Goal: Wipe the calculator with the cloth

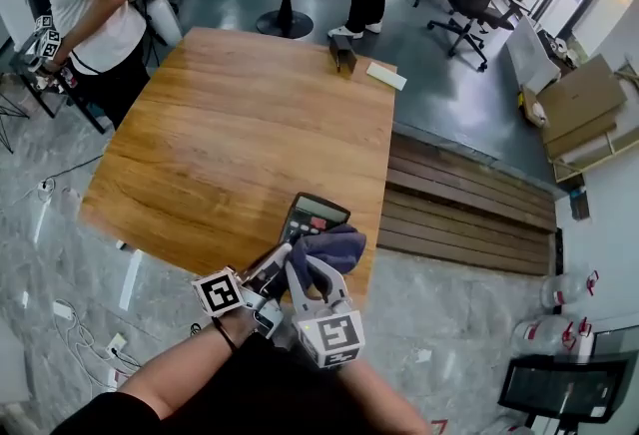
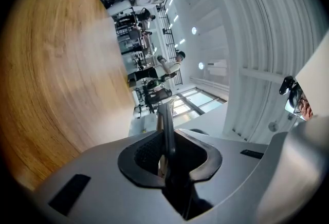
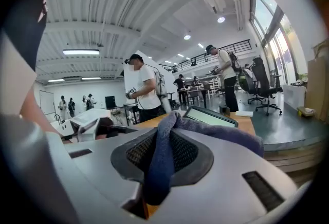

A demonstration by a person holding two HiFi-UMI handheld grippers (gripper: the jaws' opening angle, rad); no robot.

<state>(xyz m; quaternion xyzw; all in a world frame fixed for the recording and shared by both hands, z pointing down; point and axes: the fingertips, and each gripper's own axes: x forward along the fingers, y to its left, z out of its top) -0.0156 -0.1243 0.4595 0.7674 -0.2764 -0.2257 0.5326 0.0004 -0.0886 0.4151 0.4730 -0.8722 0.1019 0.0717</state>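
Gripping the calculator point(image 1: 316, 215) by its near end, the left gripper point(image 1: 281, 259) has its jaws pressed together on the thin dark body, which shows edge-on in the left gripper view point(image 2: 165, 124). The calculator sits at the near edge of the wooden table point(image 1: 230, 124), screen end pointing away. A grey display and a row of red keys show on its face; the print on the keys is too small to read.

The right gripper point(image 1: 311, 270) is clamped on a blue-grey cloth point(image 1: 332, 245), which is bunched over the calculator's near right part. In the right gripper view a fold of the cloth point(image 3: 160, 161) runs down between the jaws.

Each gripper carries a cube with black-and-white square markers. At the table's far edge stand a small dark box point(image 1: 342, 53) and a flat white block point(image 1: 385, 76), well apart from the calculator.
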